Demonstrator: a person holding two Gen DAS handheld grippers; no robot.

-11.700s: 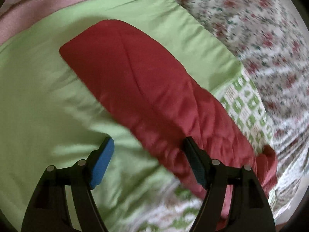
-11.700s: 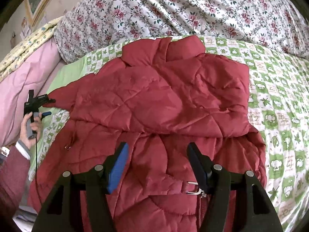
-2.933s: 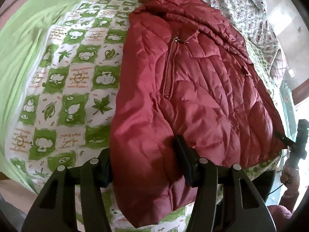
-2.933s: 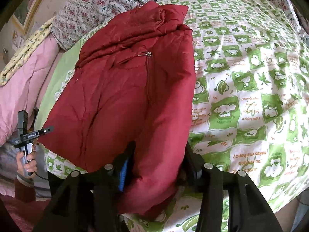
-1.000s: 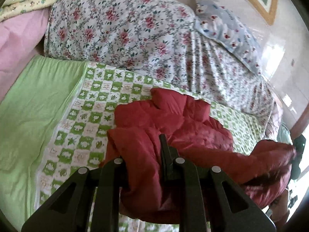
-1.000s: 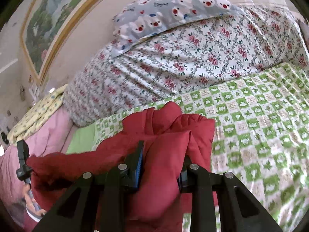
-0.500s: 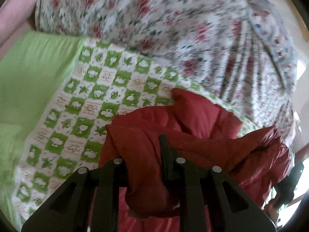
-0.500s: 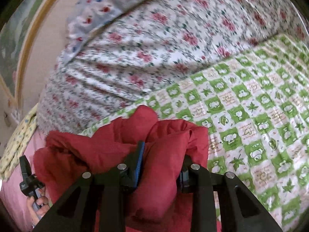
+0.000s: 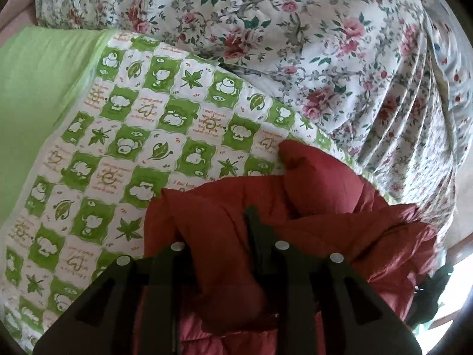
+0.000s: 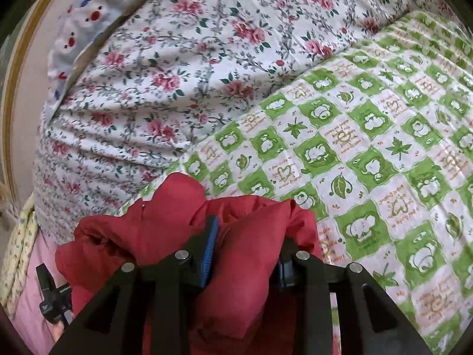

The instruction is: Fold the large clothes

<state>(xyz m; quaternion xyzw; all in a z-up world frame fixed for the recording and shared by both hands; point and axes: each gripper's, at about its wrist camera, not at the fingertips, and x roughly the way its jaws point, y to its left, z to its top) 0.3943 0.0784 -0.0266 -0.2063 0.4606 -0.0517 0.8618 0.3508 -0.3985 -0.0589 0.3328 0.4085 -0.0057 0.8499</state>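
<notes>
A red puffer jacket (image 9: 319, 207) lies bunched on the green-and-white checked bedspread (image 9: 124, 136), its collar end toward the floral duvet. My left gripper (image 9: 218, 236) is shut on a thick fold of the jacket's hem, fabric bulging between the jaws. My right gripper (image 10: 245, 245) is shut on another fold of the same jacket (image 10: 165, 230); its blue pads (image 10: 210, 251) press into the cloth. Each gripper shows small in the other's view, at the jacket's far side.
A rolled floral duvet (image 9: 295, 44) lies along the bed's far side. A plain green sheet (image 9: 32, 94) lies to the left and pink bedding (image 10: 26, 295) beyond. A bear-print pillow (image 10: 85, 20) leans on the wall.
Both grippers carried the jacket's hem up and forward toward the collar, and lower. The jacket has doubled over on itself. The grip has not changed.
</notes>
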